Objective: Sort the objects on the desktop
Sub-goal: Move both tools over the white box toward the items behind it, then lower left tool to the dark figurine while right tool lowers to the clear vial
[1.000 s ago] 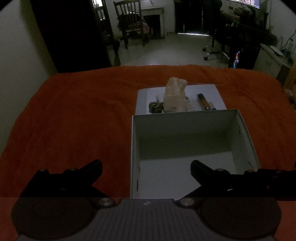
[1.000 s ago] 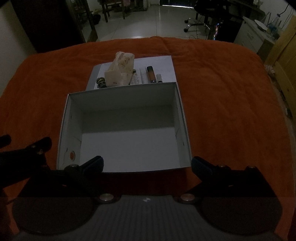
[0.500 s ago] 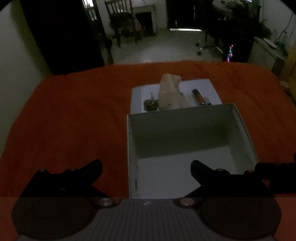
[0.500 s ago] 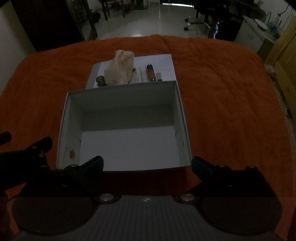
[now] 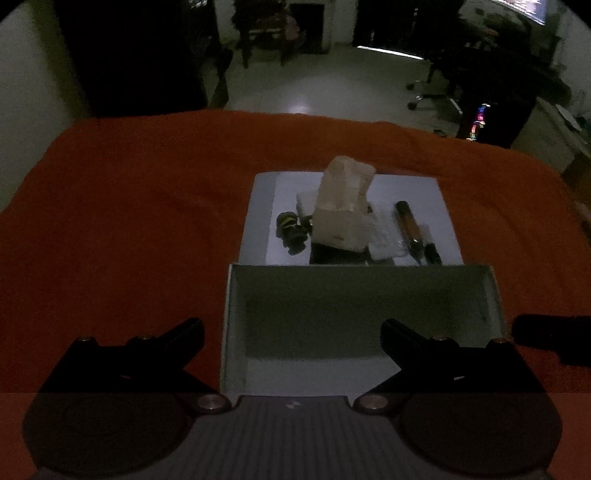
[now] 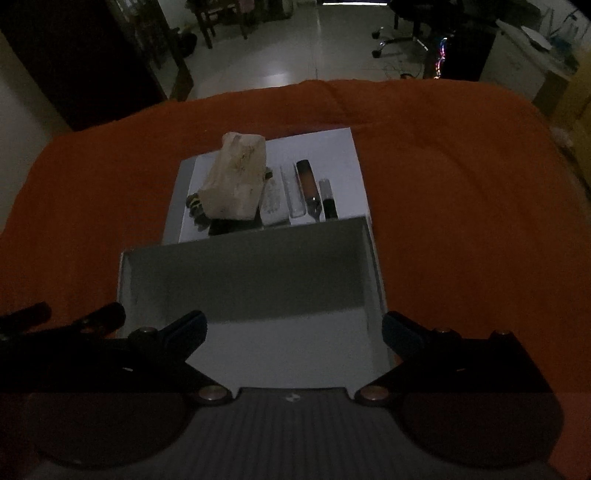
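Observation:
An open white box (image 5: 236, 314) (image 6: 375, 280) sits empty on the orange cloth. Behind it lies a flat white lid (image 5: 439, 206) (image 6: 347, 147) carrying a pale tissue pack (image 5: 343, 206) (image 6: 236, 181), a dark yellow-banded object (image 5: 291, 229) (image 6: 195, 208), a brown tube (image 5: 406, 221) (image 6: 306, 181), a small dark tube (image 6: 328, 199) and a clear wrapped item (image 6: 273, 199). My left gripper (image 5: 291, 332) is open over the box's near left wall. My right gripper (image 6: 293, 325) is open above the box's front part. Nothing is between either pair of fingers.
The orange cloth (image 5: 129, 206) (image 6: 461, 184) covers the whole surface. Beyond its far edge are a tiled floor, a wooden chair (image 5: 266, 33), an office chair (image 6: 406, 22) and a desk with coloured lights (image 5: 480, 122). The left gripper's body (image 6: 55, 325) shows at left in the right wrist view.
Both grippers have moved forward toward the box and lid, so the objects appear larger. Both stay open and nothing on the lid has moved.

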